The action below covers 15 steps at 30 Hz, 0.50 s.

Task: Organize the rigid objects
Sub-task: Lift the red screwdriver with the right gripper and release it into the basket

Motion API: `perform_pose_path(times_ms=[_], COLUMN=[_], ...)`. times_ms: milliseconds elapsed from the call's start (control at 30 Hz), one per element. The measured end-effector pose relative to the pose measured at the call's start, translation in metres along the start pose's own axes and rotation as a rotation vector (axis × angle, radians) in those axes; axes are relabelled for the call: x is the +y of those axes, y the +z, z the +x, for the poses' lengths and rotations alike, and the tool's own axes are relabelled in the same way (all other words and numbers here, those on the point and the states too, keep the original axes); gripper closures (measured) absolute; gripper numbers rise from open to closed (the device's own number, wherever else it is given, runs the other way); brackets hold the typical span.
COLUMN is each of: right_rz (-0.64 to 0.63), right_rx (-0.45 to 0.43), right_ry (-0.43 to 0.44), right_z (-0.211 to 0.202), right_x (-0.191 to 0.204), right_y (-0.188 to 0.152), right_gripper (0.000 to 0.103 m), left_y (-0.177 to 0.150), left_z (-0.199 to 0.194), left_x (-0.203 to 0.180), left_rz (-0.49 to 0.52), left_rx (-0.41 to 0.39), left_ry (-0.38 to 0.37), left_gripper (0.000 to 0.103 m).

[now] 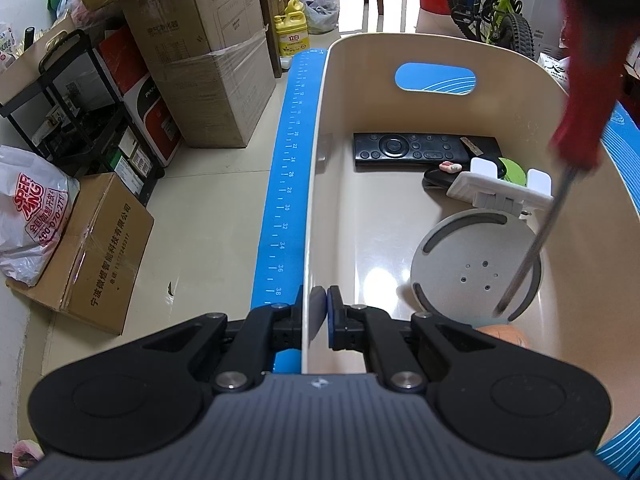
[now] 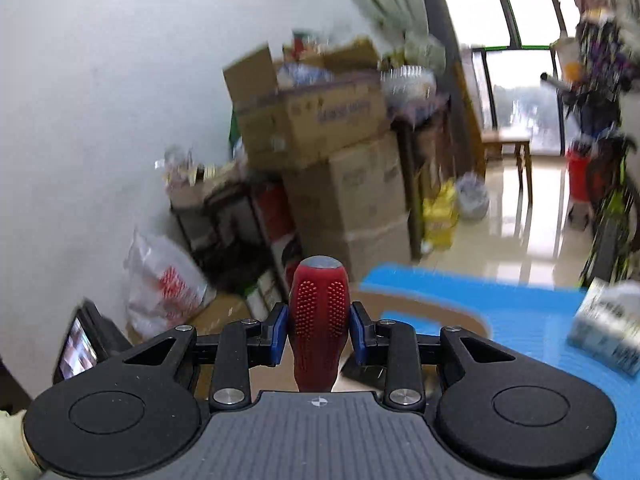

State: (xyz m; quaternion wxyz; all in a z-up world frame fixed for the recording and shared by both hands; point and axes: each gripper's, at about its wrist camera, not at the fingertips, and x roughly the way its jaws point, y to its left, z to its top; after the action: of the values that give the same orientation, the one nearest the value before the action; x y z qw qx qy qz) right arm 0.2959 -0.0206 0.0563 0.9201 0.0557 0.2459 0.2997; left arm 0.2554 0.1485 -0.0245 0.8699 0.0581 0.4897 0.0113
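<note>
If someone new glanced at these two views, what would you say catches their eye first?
Most striking is the red-handled screwdriver clamped in the right gripper, its metal shaft slanting down into the cream plastic bin toward a grey metal disc. Next, the left gripper pinches the bin's near wall, beside a blue ruled mat. A black remote control lies at the bin's far end.
</note>
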Motion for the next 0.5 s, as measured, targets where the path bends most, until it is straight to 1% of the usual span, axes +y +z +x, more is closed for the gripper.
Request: perform_pose_path(times_ms=[133, 233, 367, 400, 433, 467, 500], right_rz=[0.082, 0.108, 0.122, 0.119, 0.112, 0.102, 0.084], right_rx=[0.115, 0.136, 0.2, 0.206, 0.215, 0.22, 0.222], right_ry=[0.003, -0.014, -0.067, -0.061, -0.062, -0.07, -0.078], right_z=[0.032, 0.046, 0.069, 0.072, 0.073, 0.073, 0.072], right_x=[-0.006, -0.011, -0.018, -0.019, -0.018, -0.017, -0.014], right_y=[-0.013, -0.018, -0.019, -0.019, -0.02, -0.02, -0.021], right_gripper=[0.063, 0.063, 0.062, 0.062, 0.058, 0.052, 0.049], left_y=[0.0, 0.0, 0.0, 0.001, 0.001, 0.001, 0.001], left_z=[0.0, 0.0, 0.0, 0.0, 0.0, 0.0, 0.0], left_x=[-0.001, -0.001, -0.001, 0.0, 0.0, 0.0, 0.001], left_rz=[0.002, 0.002, -0.004, -0.005, -0.006, -0.007, -0.009], left_rx=[0.0, 0.001, 0.001, 0.001, 0.001, 0.002, 0.002], left_ry=[0.001, 0.001, 0.001, 0.001, 0.001, 0.001, 0.0], left_gripper=[0.094, 0.094, 0.094, 0.094, 0.094, 0.094, 0.094])
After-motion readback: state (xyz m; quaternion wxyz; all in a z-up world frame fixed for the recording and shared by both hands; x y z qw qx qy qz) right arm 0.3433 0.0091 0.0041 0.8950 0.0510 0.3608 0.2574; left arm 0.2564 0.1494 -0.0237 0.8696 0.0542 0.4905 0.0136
